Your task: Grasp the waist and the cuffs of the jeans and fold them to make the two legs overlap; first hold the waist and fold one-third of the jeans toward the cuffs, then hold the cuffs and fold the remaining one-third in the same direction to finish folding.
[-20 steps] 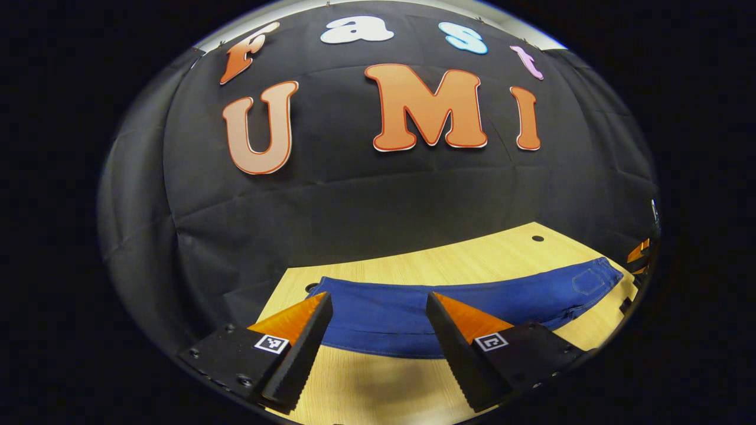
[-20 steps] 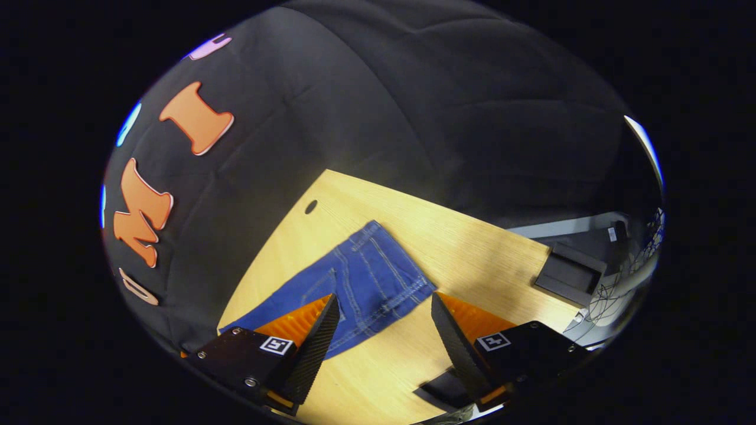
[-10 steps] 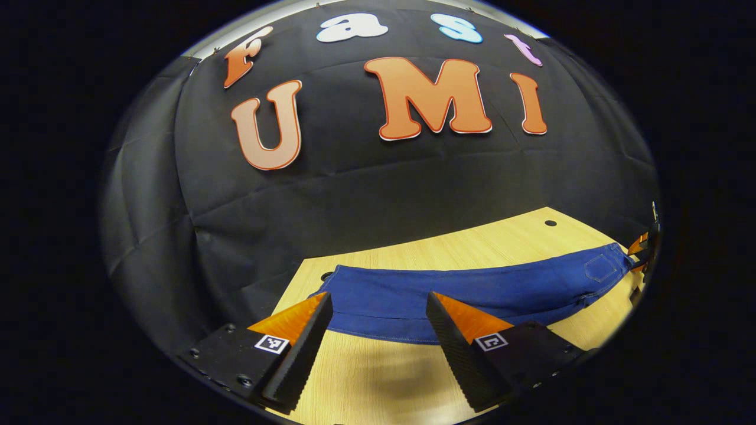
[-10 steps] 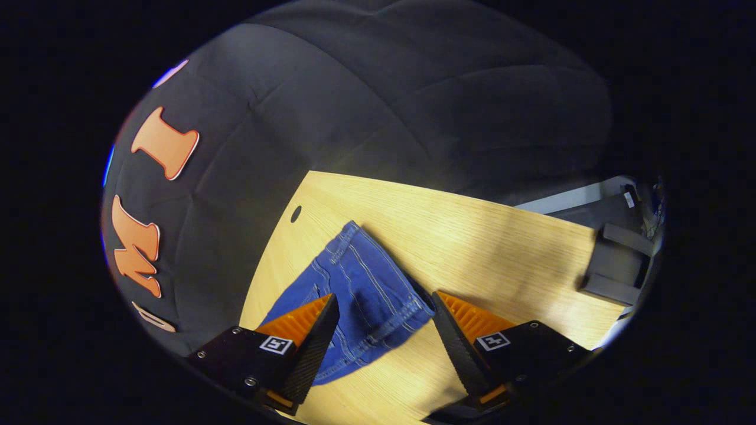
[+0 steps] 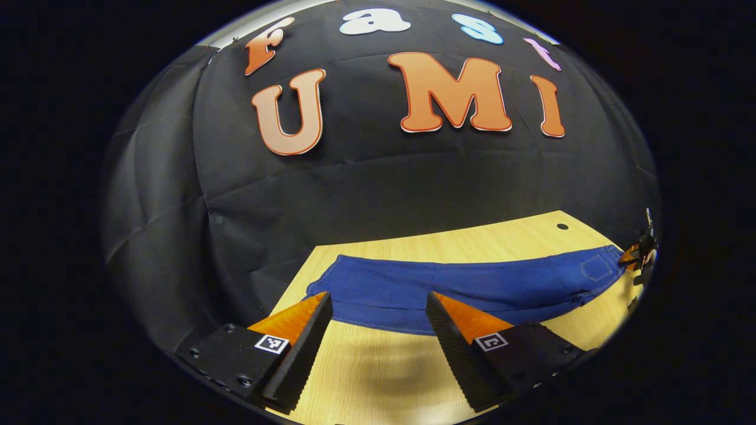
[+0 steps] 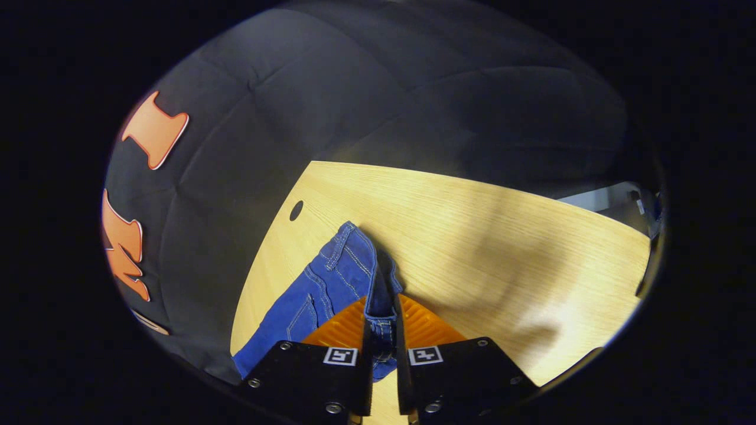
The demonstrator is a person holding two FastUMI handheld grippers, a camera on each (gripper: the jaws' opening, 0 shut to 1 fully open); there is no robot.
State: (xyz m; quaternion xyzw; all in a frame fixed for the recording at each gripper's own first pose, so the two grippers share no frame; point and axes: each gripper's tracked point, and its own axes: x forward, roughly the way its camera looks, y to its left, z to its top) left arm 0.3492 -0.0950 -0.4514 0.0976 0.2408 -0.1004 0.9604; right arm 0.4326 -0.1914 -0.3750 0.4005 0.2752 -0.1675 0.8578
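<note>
Left gripper view: the jeans (image 5: pixel 466 286) lie flat and stretched out across the wooden table (image 5: pixel 472 245), running sideways in front of the black cloth wall (image 5: pixel 366 177). The cuff end (image 5: pixel 322 286) sits at the left, near the table's far-left corner; the waist end with a back pocket (image 5: pixel 596 268) sits far right. The left gripper (image 5: pixel 378 321) hovers near the front edge of the legs, fingers wide apart, nothing between them, not touching the cloth. A small round hole (image 5: pixel 562 226) marks the table's far right. At the right rim, the right gripper (image 5: pixel 641 257) appears tiny at the waist end; its state cannot be told from here.

Right gripper view: this shows the waist close up, with seams and stitching visible. The right gripper (image 6: pixel 383 333) has its fingers drawn together, clamped on a bunched fold of the waist (image 6: pixel 381 295), which rises as a ridge between them. The rest of the jeans (image 6: pixel 307 295) trails left and down along the table (image 6: pixel 502 248). The table hole (image 6: pixel 296 210) lies just beyond the waistband corner. Bare tabletop spreads to the right, with a pale strip and some blurred clutter (image 6: pixel 635 198) past its far-right edge, too small to identify.
</note>
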